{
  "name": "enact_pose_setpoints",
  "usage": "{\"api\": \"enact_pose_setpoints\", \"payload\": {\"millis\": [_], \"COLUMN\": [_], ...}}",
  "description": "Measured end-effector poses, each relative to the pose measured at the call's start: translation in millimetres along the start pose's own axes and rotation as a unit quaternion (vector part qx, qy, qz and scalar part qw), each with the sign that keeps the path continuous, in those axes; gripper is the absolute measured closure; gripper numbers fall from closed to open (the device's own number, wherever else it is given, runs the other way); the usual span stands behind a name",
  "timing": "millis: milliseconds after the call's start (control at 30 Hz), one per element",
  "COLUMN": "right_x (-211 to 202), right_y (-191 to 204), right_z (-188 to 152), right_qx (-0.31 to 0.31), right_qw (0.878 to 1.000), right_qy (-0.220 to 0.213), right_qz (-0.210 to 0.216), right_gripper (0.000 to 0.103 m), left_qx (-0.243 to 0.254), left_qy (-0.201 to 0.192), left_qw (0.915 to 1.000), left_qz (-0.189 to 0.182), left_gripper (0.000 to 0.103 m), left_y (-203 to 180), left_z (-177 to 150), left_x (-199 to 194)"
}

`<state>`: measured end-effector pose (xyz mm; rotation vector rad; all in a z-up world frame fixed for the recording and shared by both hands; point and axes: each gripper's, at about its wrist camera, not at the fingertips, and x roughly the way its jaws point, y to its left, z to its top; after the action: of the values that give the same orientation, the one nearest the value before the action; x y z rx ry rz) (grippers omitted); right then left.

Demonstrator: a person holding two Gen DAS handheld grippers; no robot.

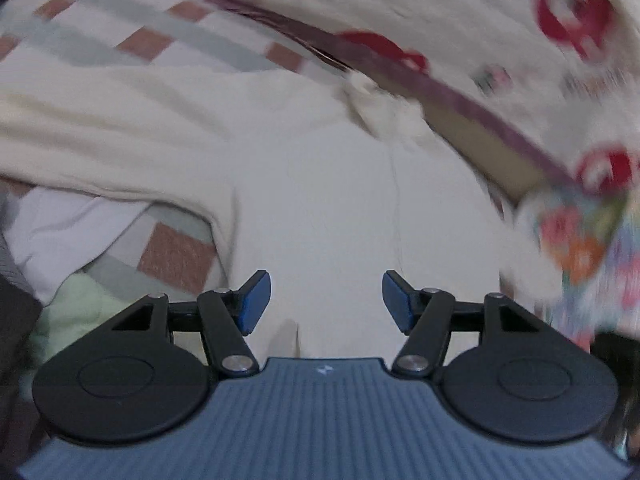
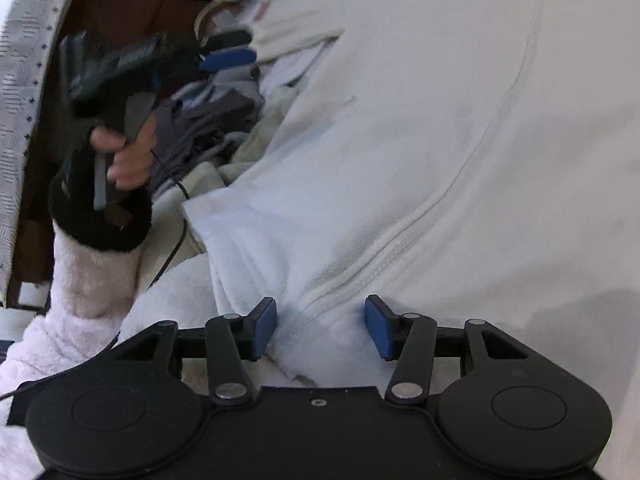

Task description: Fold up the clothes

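A cream-white fleece garment (image 1: 304,184) lies spread on a checked bedspread; in the right wrist view (image 2: 420,140) its zipper seam runs diagonally. My left gripper (image 1: 326,302) is open and empty, hovering over the garment's flat middle. My right gripper (image 2: 320,328) is open, its blue pads either side of a raised fold of the garment near the zipper's lower end. The left gripper also shows in the right wrist view (image 2: 224,50), held in a hand at the upper left, off the garment's edge.
A checked quilt (image 1: 132,40) lies under the garment. A cream blanket with red prints (image 1: 480,20) and a flowered cloth (image 1: 584,248) lie at the right. A pile of grey and dark clothes (image 2: 208,120) sits left of the garment. A cable (image 2: 176,240) trails by the hand.
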<state>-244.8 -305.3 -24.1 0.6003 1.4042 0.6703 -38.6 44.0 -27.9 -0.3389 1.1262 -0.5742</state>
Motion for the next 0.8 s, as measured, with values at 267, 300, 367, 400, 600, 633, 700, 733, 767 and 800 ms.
{"api": "enact_pose_setpoints", "payload": {"millis": [267,300,367,400,600,633,700,733,767,800], "right_x": [-75,-83,-98,-96,-59,-52,-34,-22,-15,-8], "right_y": [55,61,72,71,33,23,6,4,-1,-4], "right_z": [100,114,141,153,179,178,175,175,174,174], "right_qx": [-0.117,-0.137,-0.174,-0.177,-0.152,-0.145,-0.128,-0.125,-0.124,-0.125], "right_qw": [0.963,0.952,0.923,0.917,0.899,0.896,0.887,0.886,0.885,0.885], "right_qy": [-0.05,-0.075,-0.125,-0.152,-0.297,-0.316,-0.35,-0.358,-0.363,-0.362], "right_qz": [-0.236,-0.265,-0.318,-0.323,-0.283,-0.277,-0.271,-0.269,-0.266,-0.265], "right_gripper": [0.048,0.048,0.048,0.048,0.048,0.048,0.048,0.048,0.048,0.048], "left_qx": [-0.035,-0.028,-0.011,-0.007,-0.049,-0.055,-0.057,-0.054,-0.051,-0.053], "left_qy": [-0.132,-0.163,-0.207,-0.209,-0.237,-0.242,-0.249,-0.251,-0.253,-0.259], "left_qw": [0.986,0.9777,0.9599,0.9547,0.9406,0.9395,0.93,0.92,0.9089,0.899], "left_qz": [0.095,0.129,0.188,0.212,0.238,0.236,0.265,0.296,0.328,0.349], "left_gripper": [0.042,0.042,0.042,0.042,0.042,0.042,0.042,0.042,0.042,0.041], "left_y": [29,37,56,66,117,123,132,136,139,142], "left_z": [66,65,55,51,60,62,68,70,73,76], "left_x": [21,20,22,22,-6,-10,-11,-8,-6,-4]}}
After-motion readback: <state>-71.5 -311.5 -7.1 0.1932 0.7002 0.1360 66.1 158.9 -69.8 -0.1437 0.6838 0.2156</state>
